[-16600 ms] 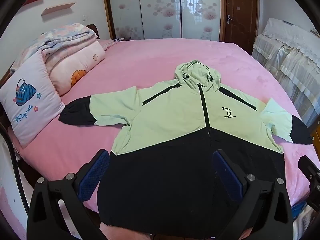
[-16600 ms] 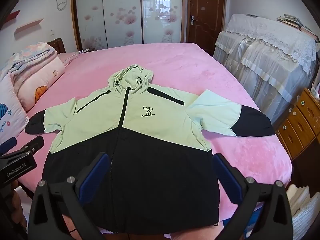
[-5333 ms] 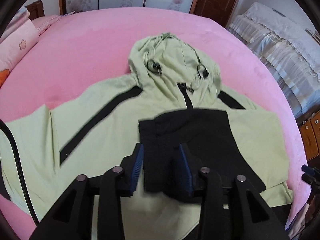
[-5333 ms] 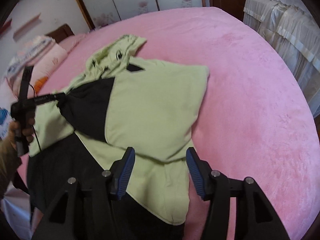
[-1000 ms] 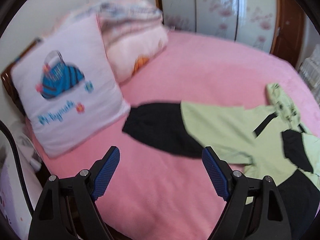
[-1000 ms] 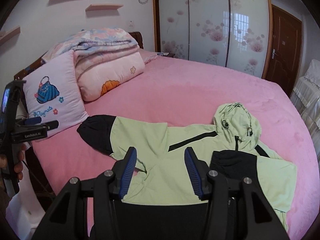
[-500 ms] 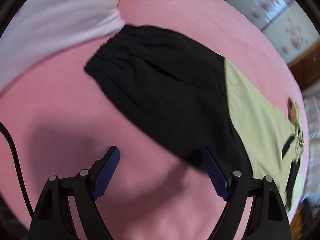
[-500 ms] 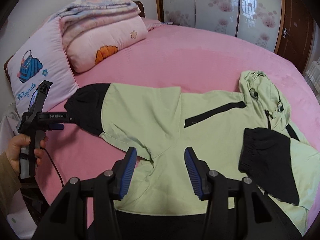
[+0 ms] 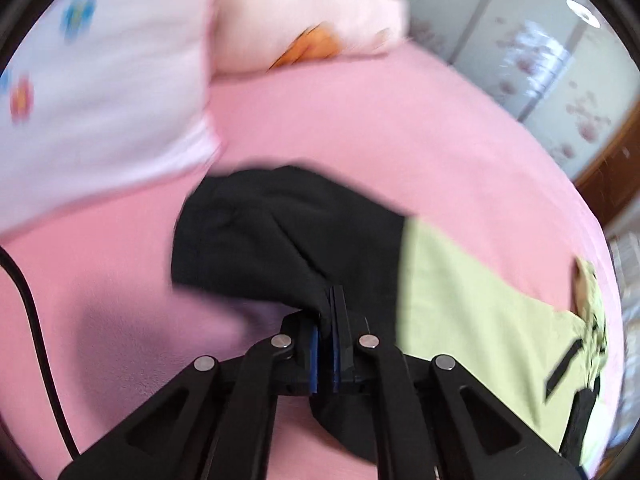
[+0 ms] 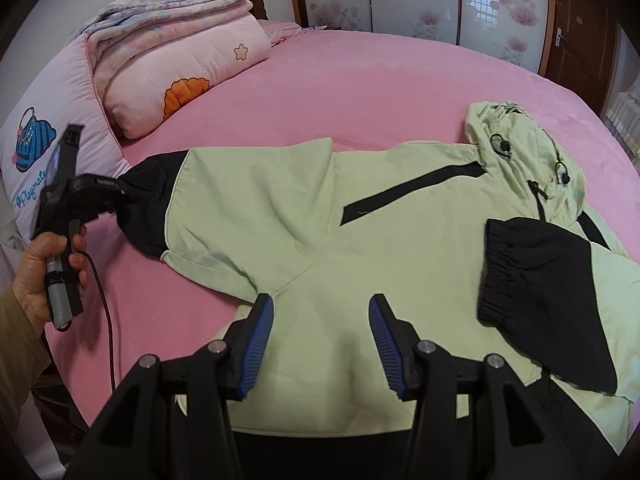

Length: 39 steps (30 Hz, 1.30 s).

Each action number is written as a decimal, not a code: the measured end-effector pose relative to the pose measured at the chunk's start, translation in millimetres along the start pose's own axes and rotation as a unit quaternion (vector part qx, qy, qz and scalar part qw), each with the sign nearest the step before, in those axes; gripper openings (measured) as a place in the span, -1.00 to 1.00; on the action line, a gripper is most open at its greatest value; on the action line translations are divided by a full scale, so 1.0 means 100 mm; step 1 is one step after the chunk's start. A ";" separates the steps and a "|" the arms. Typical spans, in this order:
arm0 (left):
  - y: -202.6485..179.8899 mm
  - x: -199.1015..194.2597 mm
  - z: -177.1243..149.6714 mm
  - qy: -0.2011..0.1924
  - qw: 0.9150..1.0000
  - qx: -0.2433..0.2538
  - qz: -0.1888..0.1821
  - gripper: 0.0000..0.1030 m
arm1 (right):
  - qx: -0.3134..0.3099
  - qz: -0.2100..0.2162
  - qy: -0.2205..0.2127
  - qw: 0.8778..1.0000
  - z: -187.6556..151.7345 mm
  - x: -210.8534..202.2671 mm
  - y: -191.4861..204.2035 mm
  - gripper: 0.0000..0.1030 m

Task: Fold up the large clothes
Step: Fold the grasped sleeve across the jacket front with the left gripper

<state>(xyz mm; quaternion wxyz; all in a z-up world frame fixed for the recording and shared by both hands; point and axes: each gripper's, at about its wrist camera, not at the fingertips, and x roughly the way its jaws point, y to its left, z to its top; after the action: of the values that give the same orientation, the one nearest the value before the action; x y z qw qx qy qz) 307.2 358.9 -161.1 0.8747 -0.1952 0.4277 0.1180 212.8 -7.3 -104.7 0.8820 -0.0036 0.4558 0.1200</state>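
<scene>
Left claw [image 9: 325,320] has just closed on one jacket's [image 10: 400,248] black cuff [image 9: 256,240].

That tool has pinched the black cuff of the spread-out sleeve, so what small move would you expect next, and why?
Probably lift the black cuff and carry it across the pale green jacket body. The left gripper has just closed its jaws on the cuff, and the other sleeve already lies folded over the chest.

We read "Playmate" in blue script on the pink cushion [image 10: 40,168] | small lettering on the left gripper [image 10: 116,196] is unreadable to us.
</scene>
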 end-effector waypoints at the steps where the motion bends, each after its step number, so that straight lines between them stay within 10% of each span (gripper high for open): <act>1: -0.14 -0.11 -0.01 -0.011 1.000 0.015 -0.007 -0.95 | 0.002 -0.002 -0.005 1.000 -0.01 -0.05 -0.04 -0.03; 11: -2.21 -1.21 -0.69 -0.021 0.961 0.236 -0.140 -0.94 | 0.076 -0.023 -0.053 0.995 -0.27 -0.69 -0.72 -0.03; 20: -3.27 -0.90 -2.18 0.081 0.918 0.339 -0.189 -0.49 | 0.125 -0.085 -0.028 0.988 -0.81 -0.90 -1.54 -0.03; 25: -3.25 -0.87 -2.44 0.096 0.917 0.338 -0.187 -0.38 | 0.144 -0.091 -0.020 0.985 -0.96 -0.94 -1.78 -0.03; 39: -2.63 -1.53 -1.85 0.059 0.923 0.312 -0.216 0.16 | 0.150 0.005 -0.019 0.989 -0.52 -0.69 -1.61 -0.03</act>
<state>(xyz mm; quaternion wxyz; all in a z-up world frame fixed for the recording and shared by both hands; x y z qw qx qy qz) 182.6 35.2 -79.8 0.8685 -0.0065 0.4413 -0.2255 167.4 -183.9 -96.5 0.8805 0.1330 0.4518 0.0545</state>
